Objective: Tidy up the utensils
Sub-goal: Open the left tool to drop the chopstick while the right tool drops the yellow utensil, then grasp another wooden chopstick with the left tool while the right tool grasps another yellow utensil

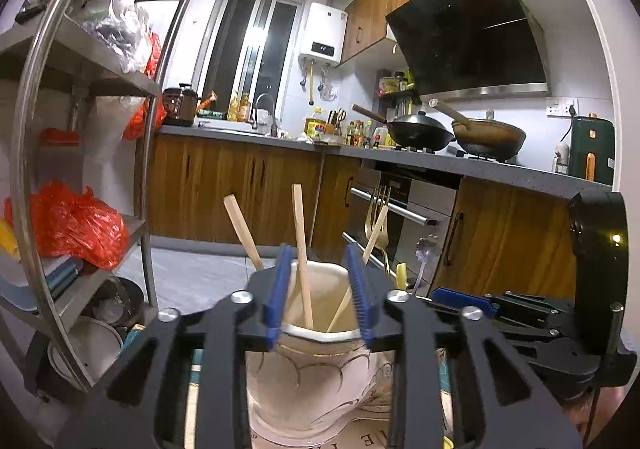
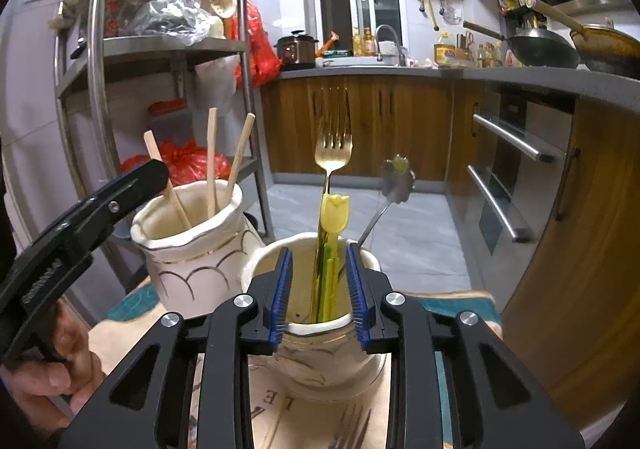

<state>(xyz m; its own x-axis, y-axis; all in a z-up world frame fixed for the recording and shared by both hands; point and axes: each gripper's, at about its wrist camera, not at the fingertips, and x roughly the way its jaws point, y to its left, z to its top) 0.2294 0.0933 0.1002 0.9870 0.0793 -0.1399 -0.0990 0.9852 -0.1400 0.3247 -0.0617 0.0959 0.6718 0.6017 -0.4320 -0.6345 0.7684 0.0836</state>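
Two cream ceramic vases with gold lines stand on a printed mat. The left vase holds three wooden chopsticks. The right vase holds a gold fork, a yellow tulip-topped stick and a flower-headed spoon. My left gripper is open, its blue pads on either side of the left vase's rim. My right gripper is open around the right vase's rim. Neither holds anything.
A steel shelf rack with red bags stands at the left. Wooden cabinets and an oven line the back and right. The counter carries woks, bottles and a sink. The mat lies under the vases.
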